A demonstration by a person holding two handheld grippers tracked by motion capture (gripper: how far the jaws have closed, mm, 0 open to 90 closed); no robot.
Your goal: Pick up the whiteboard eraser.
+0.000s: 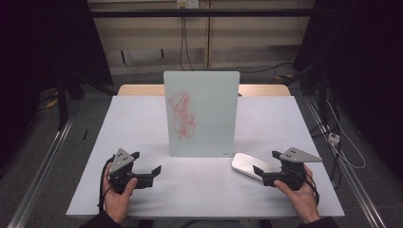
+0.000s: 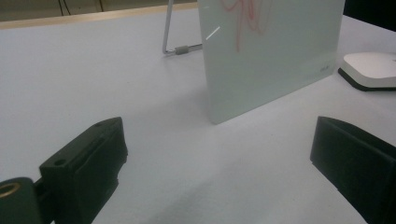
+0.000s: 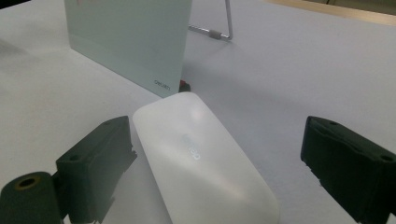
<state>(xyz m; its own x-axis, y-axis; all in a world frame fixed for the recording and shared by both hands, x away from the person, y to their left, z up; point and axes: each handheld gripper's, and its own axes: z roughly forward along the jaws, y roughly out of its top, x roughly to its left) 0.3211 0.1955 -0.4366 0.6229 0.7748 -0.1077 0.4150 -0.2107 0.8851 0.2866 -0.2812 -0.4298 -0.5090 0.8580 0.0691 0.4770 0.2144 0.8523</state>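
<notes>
A white glass board (image 1: 202, 114) stands upright mid-table on a wire stand (image 2: 170, 37), with a red scribble on its left half. It appears again in the left gripper view (image 2: 271, 56) and the right gripper view (image 3: 130, 32). A white oblong eraser (image 1: 244, 164) lies flat by the board's right foot. My right gripper (image 1: 265, 161) is open, its jaws on either side of the eraser (image 3: 201, 158); the left jaw is close to its edge and the right jaw stands well apart. My left gripper (image 1: 147, 161) is open over bare table, nothing between its jaws (image 2: 219, 135).
The white table (image 1: 142, 118) ends in a wooden strip at the back. A small red thing (image 3: 185, 85) peeks out at the board's bottom corner. Metal rails and cables run along the floor on both sides.
</notes>
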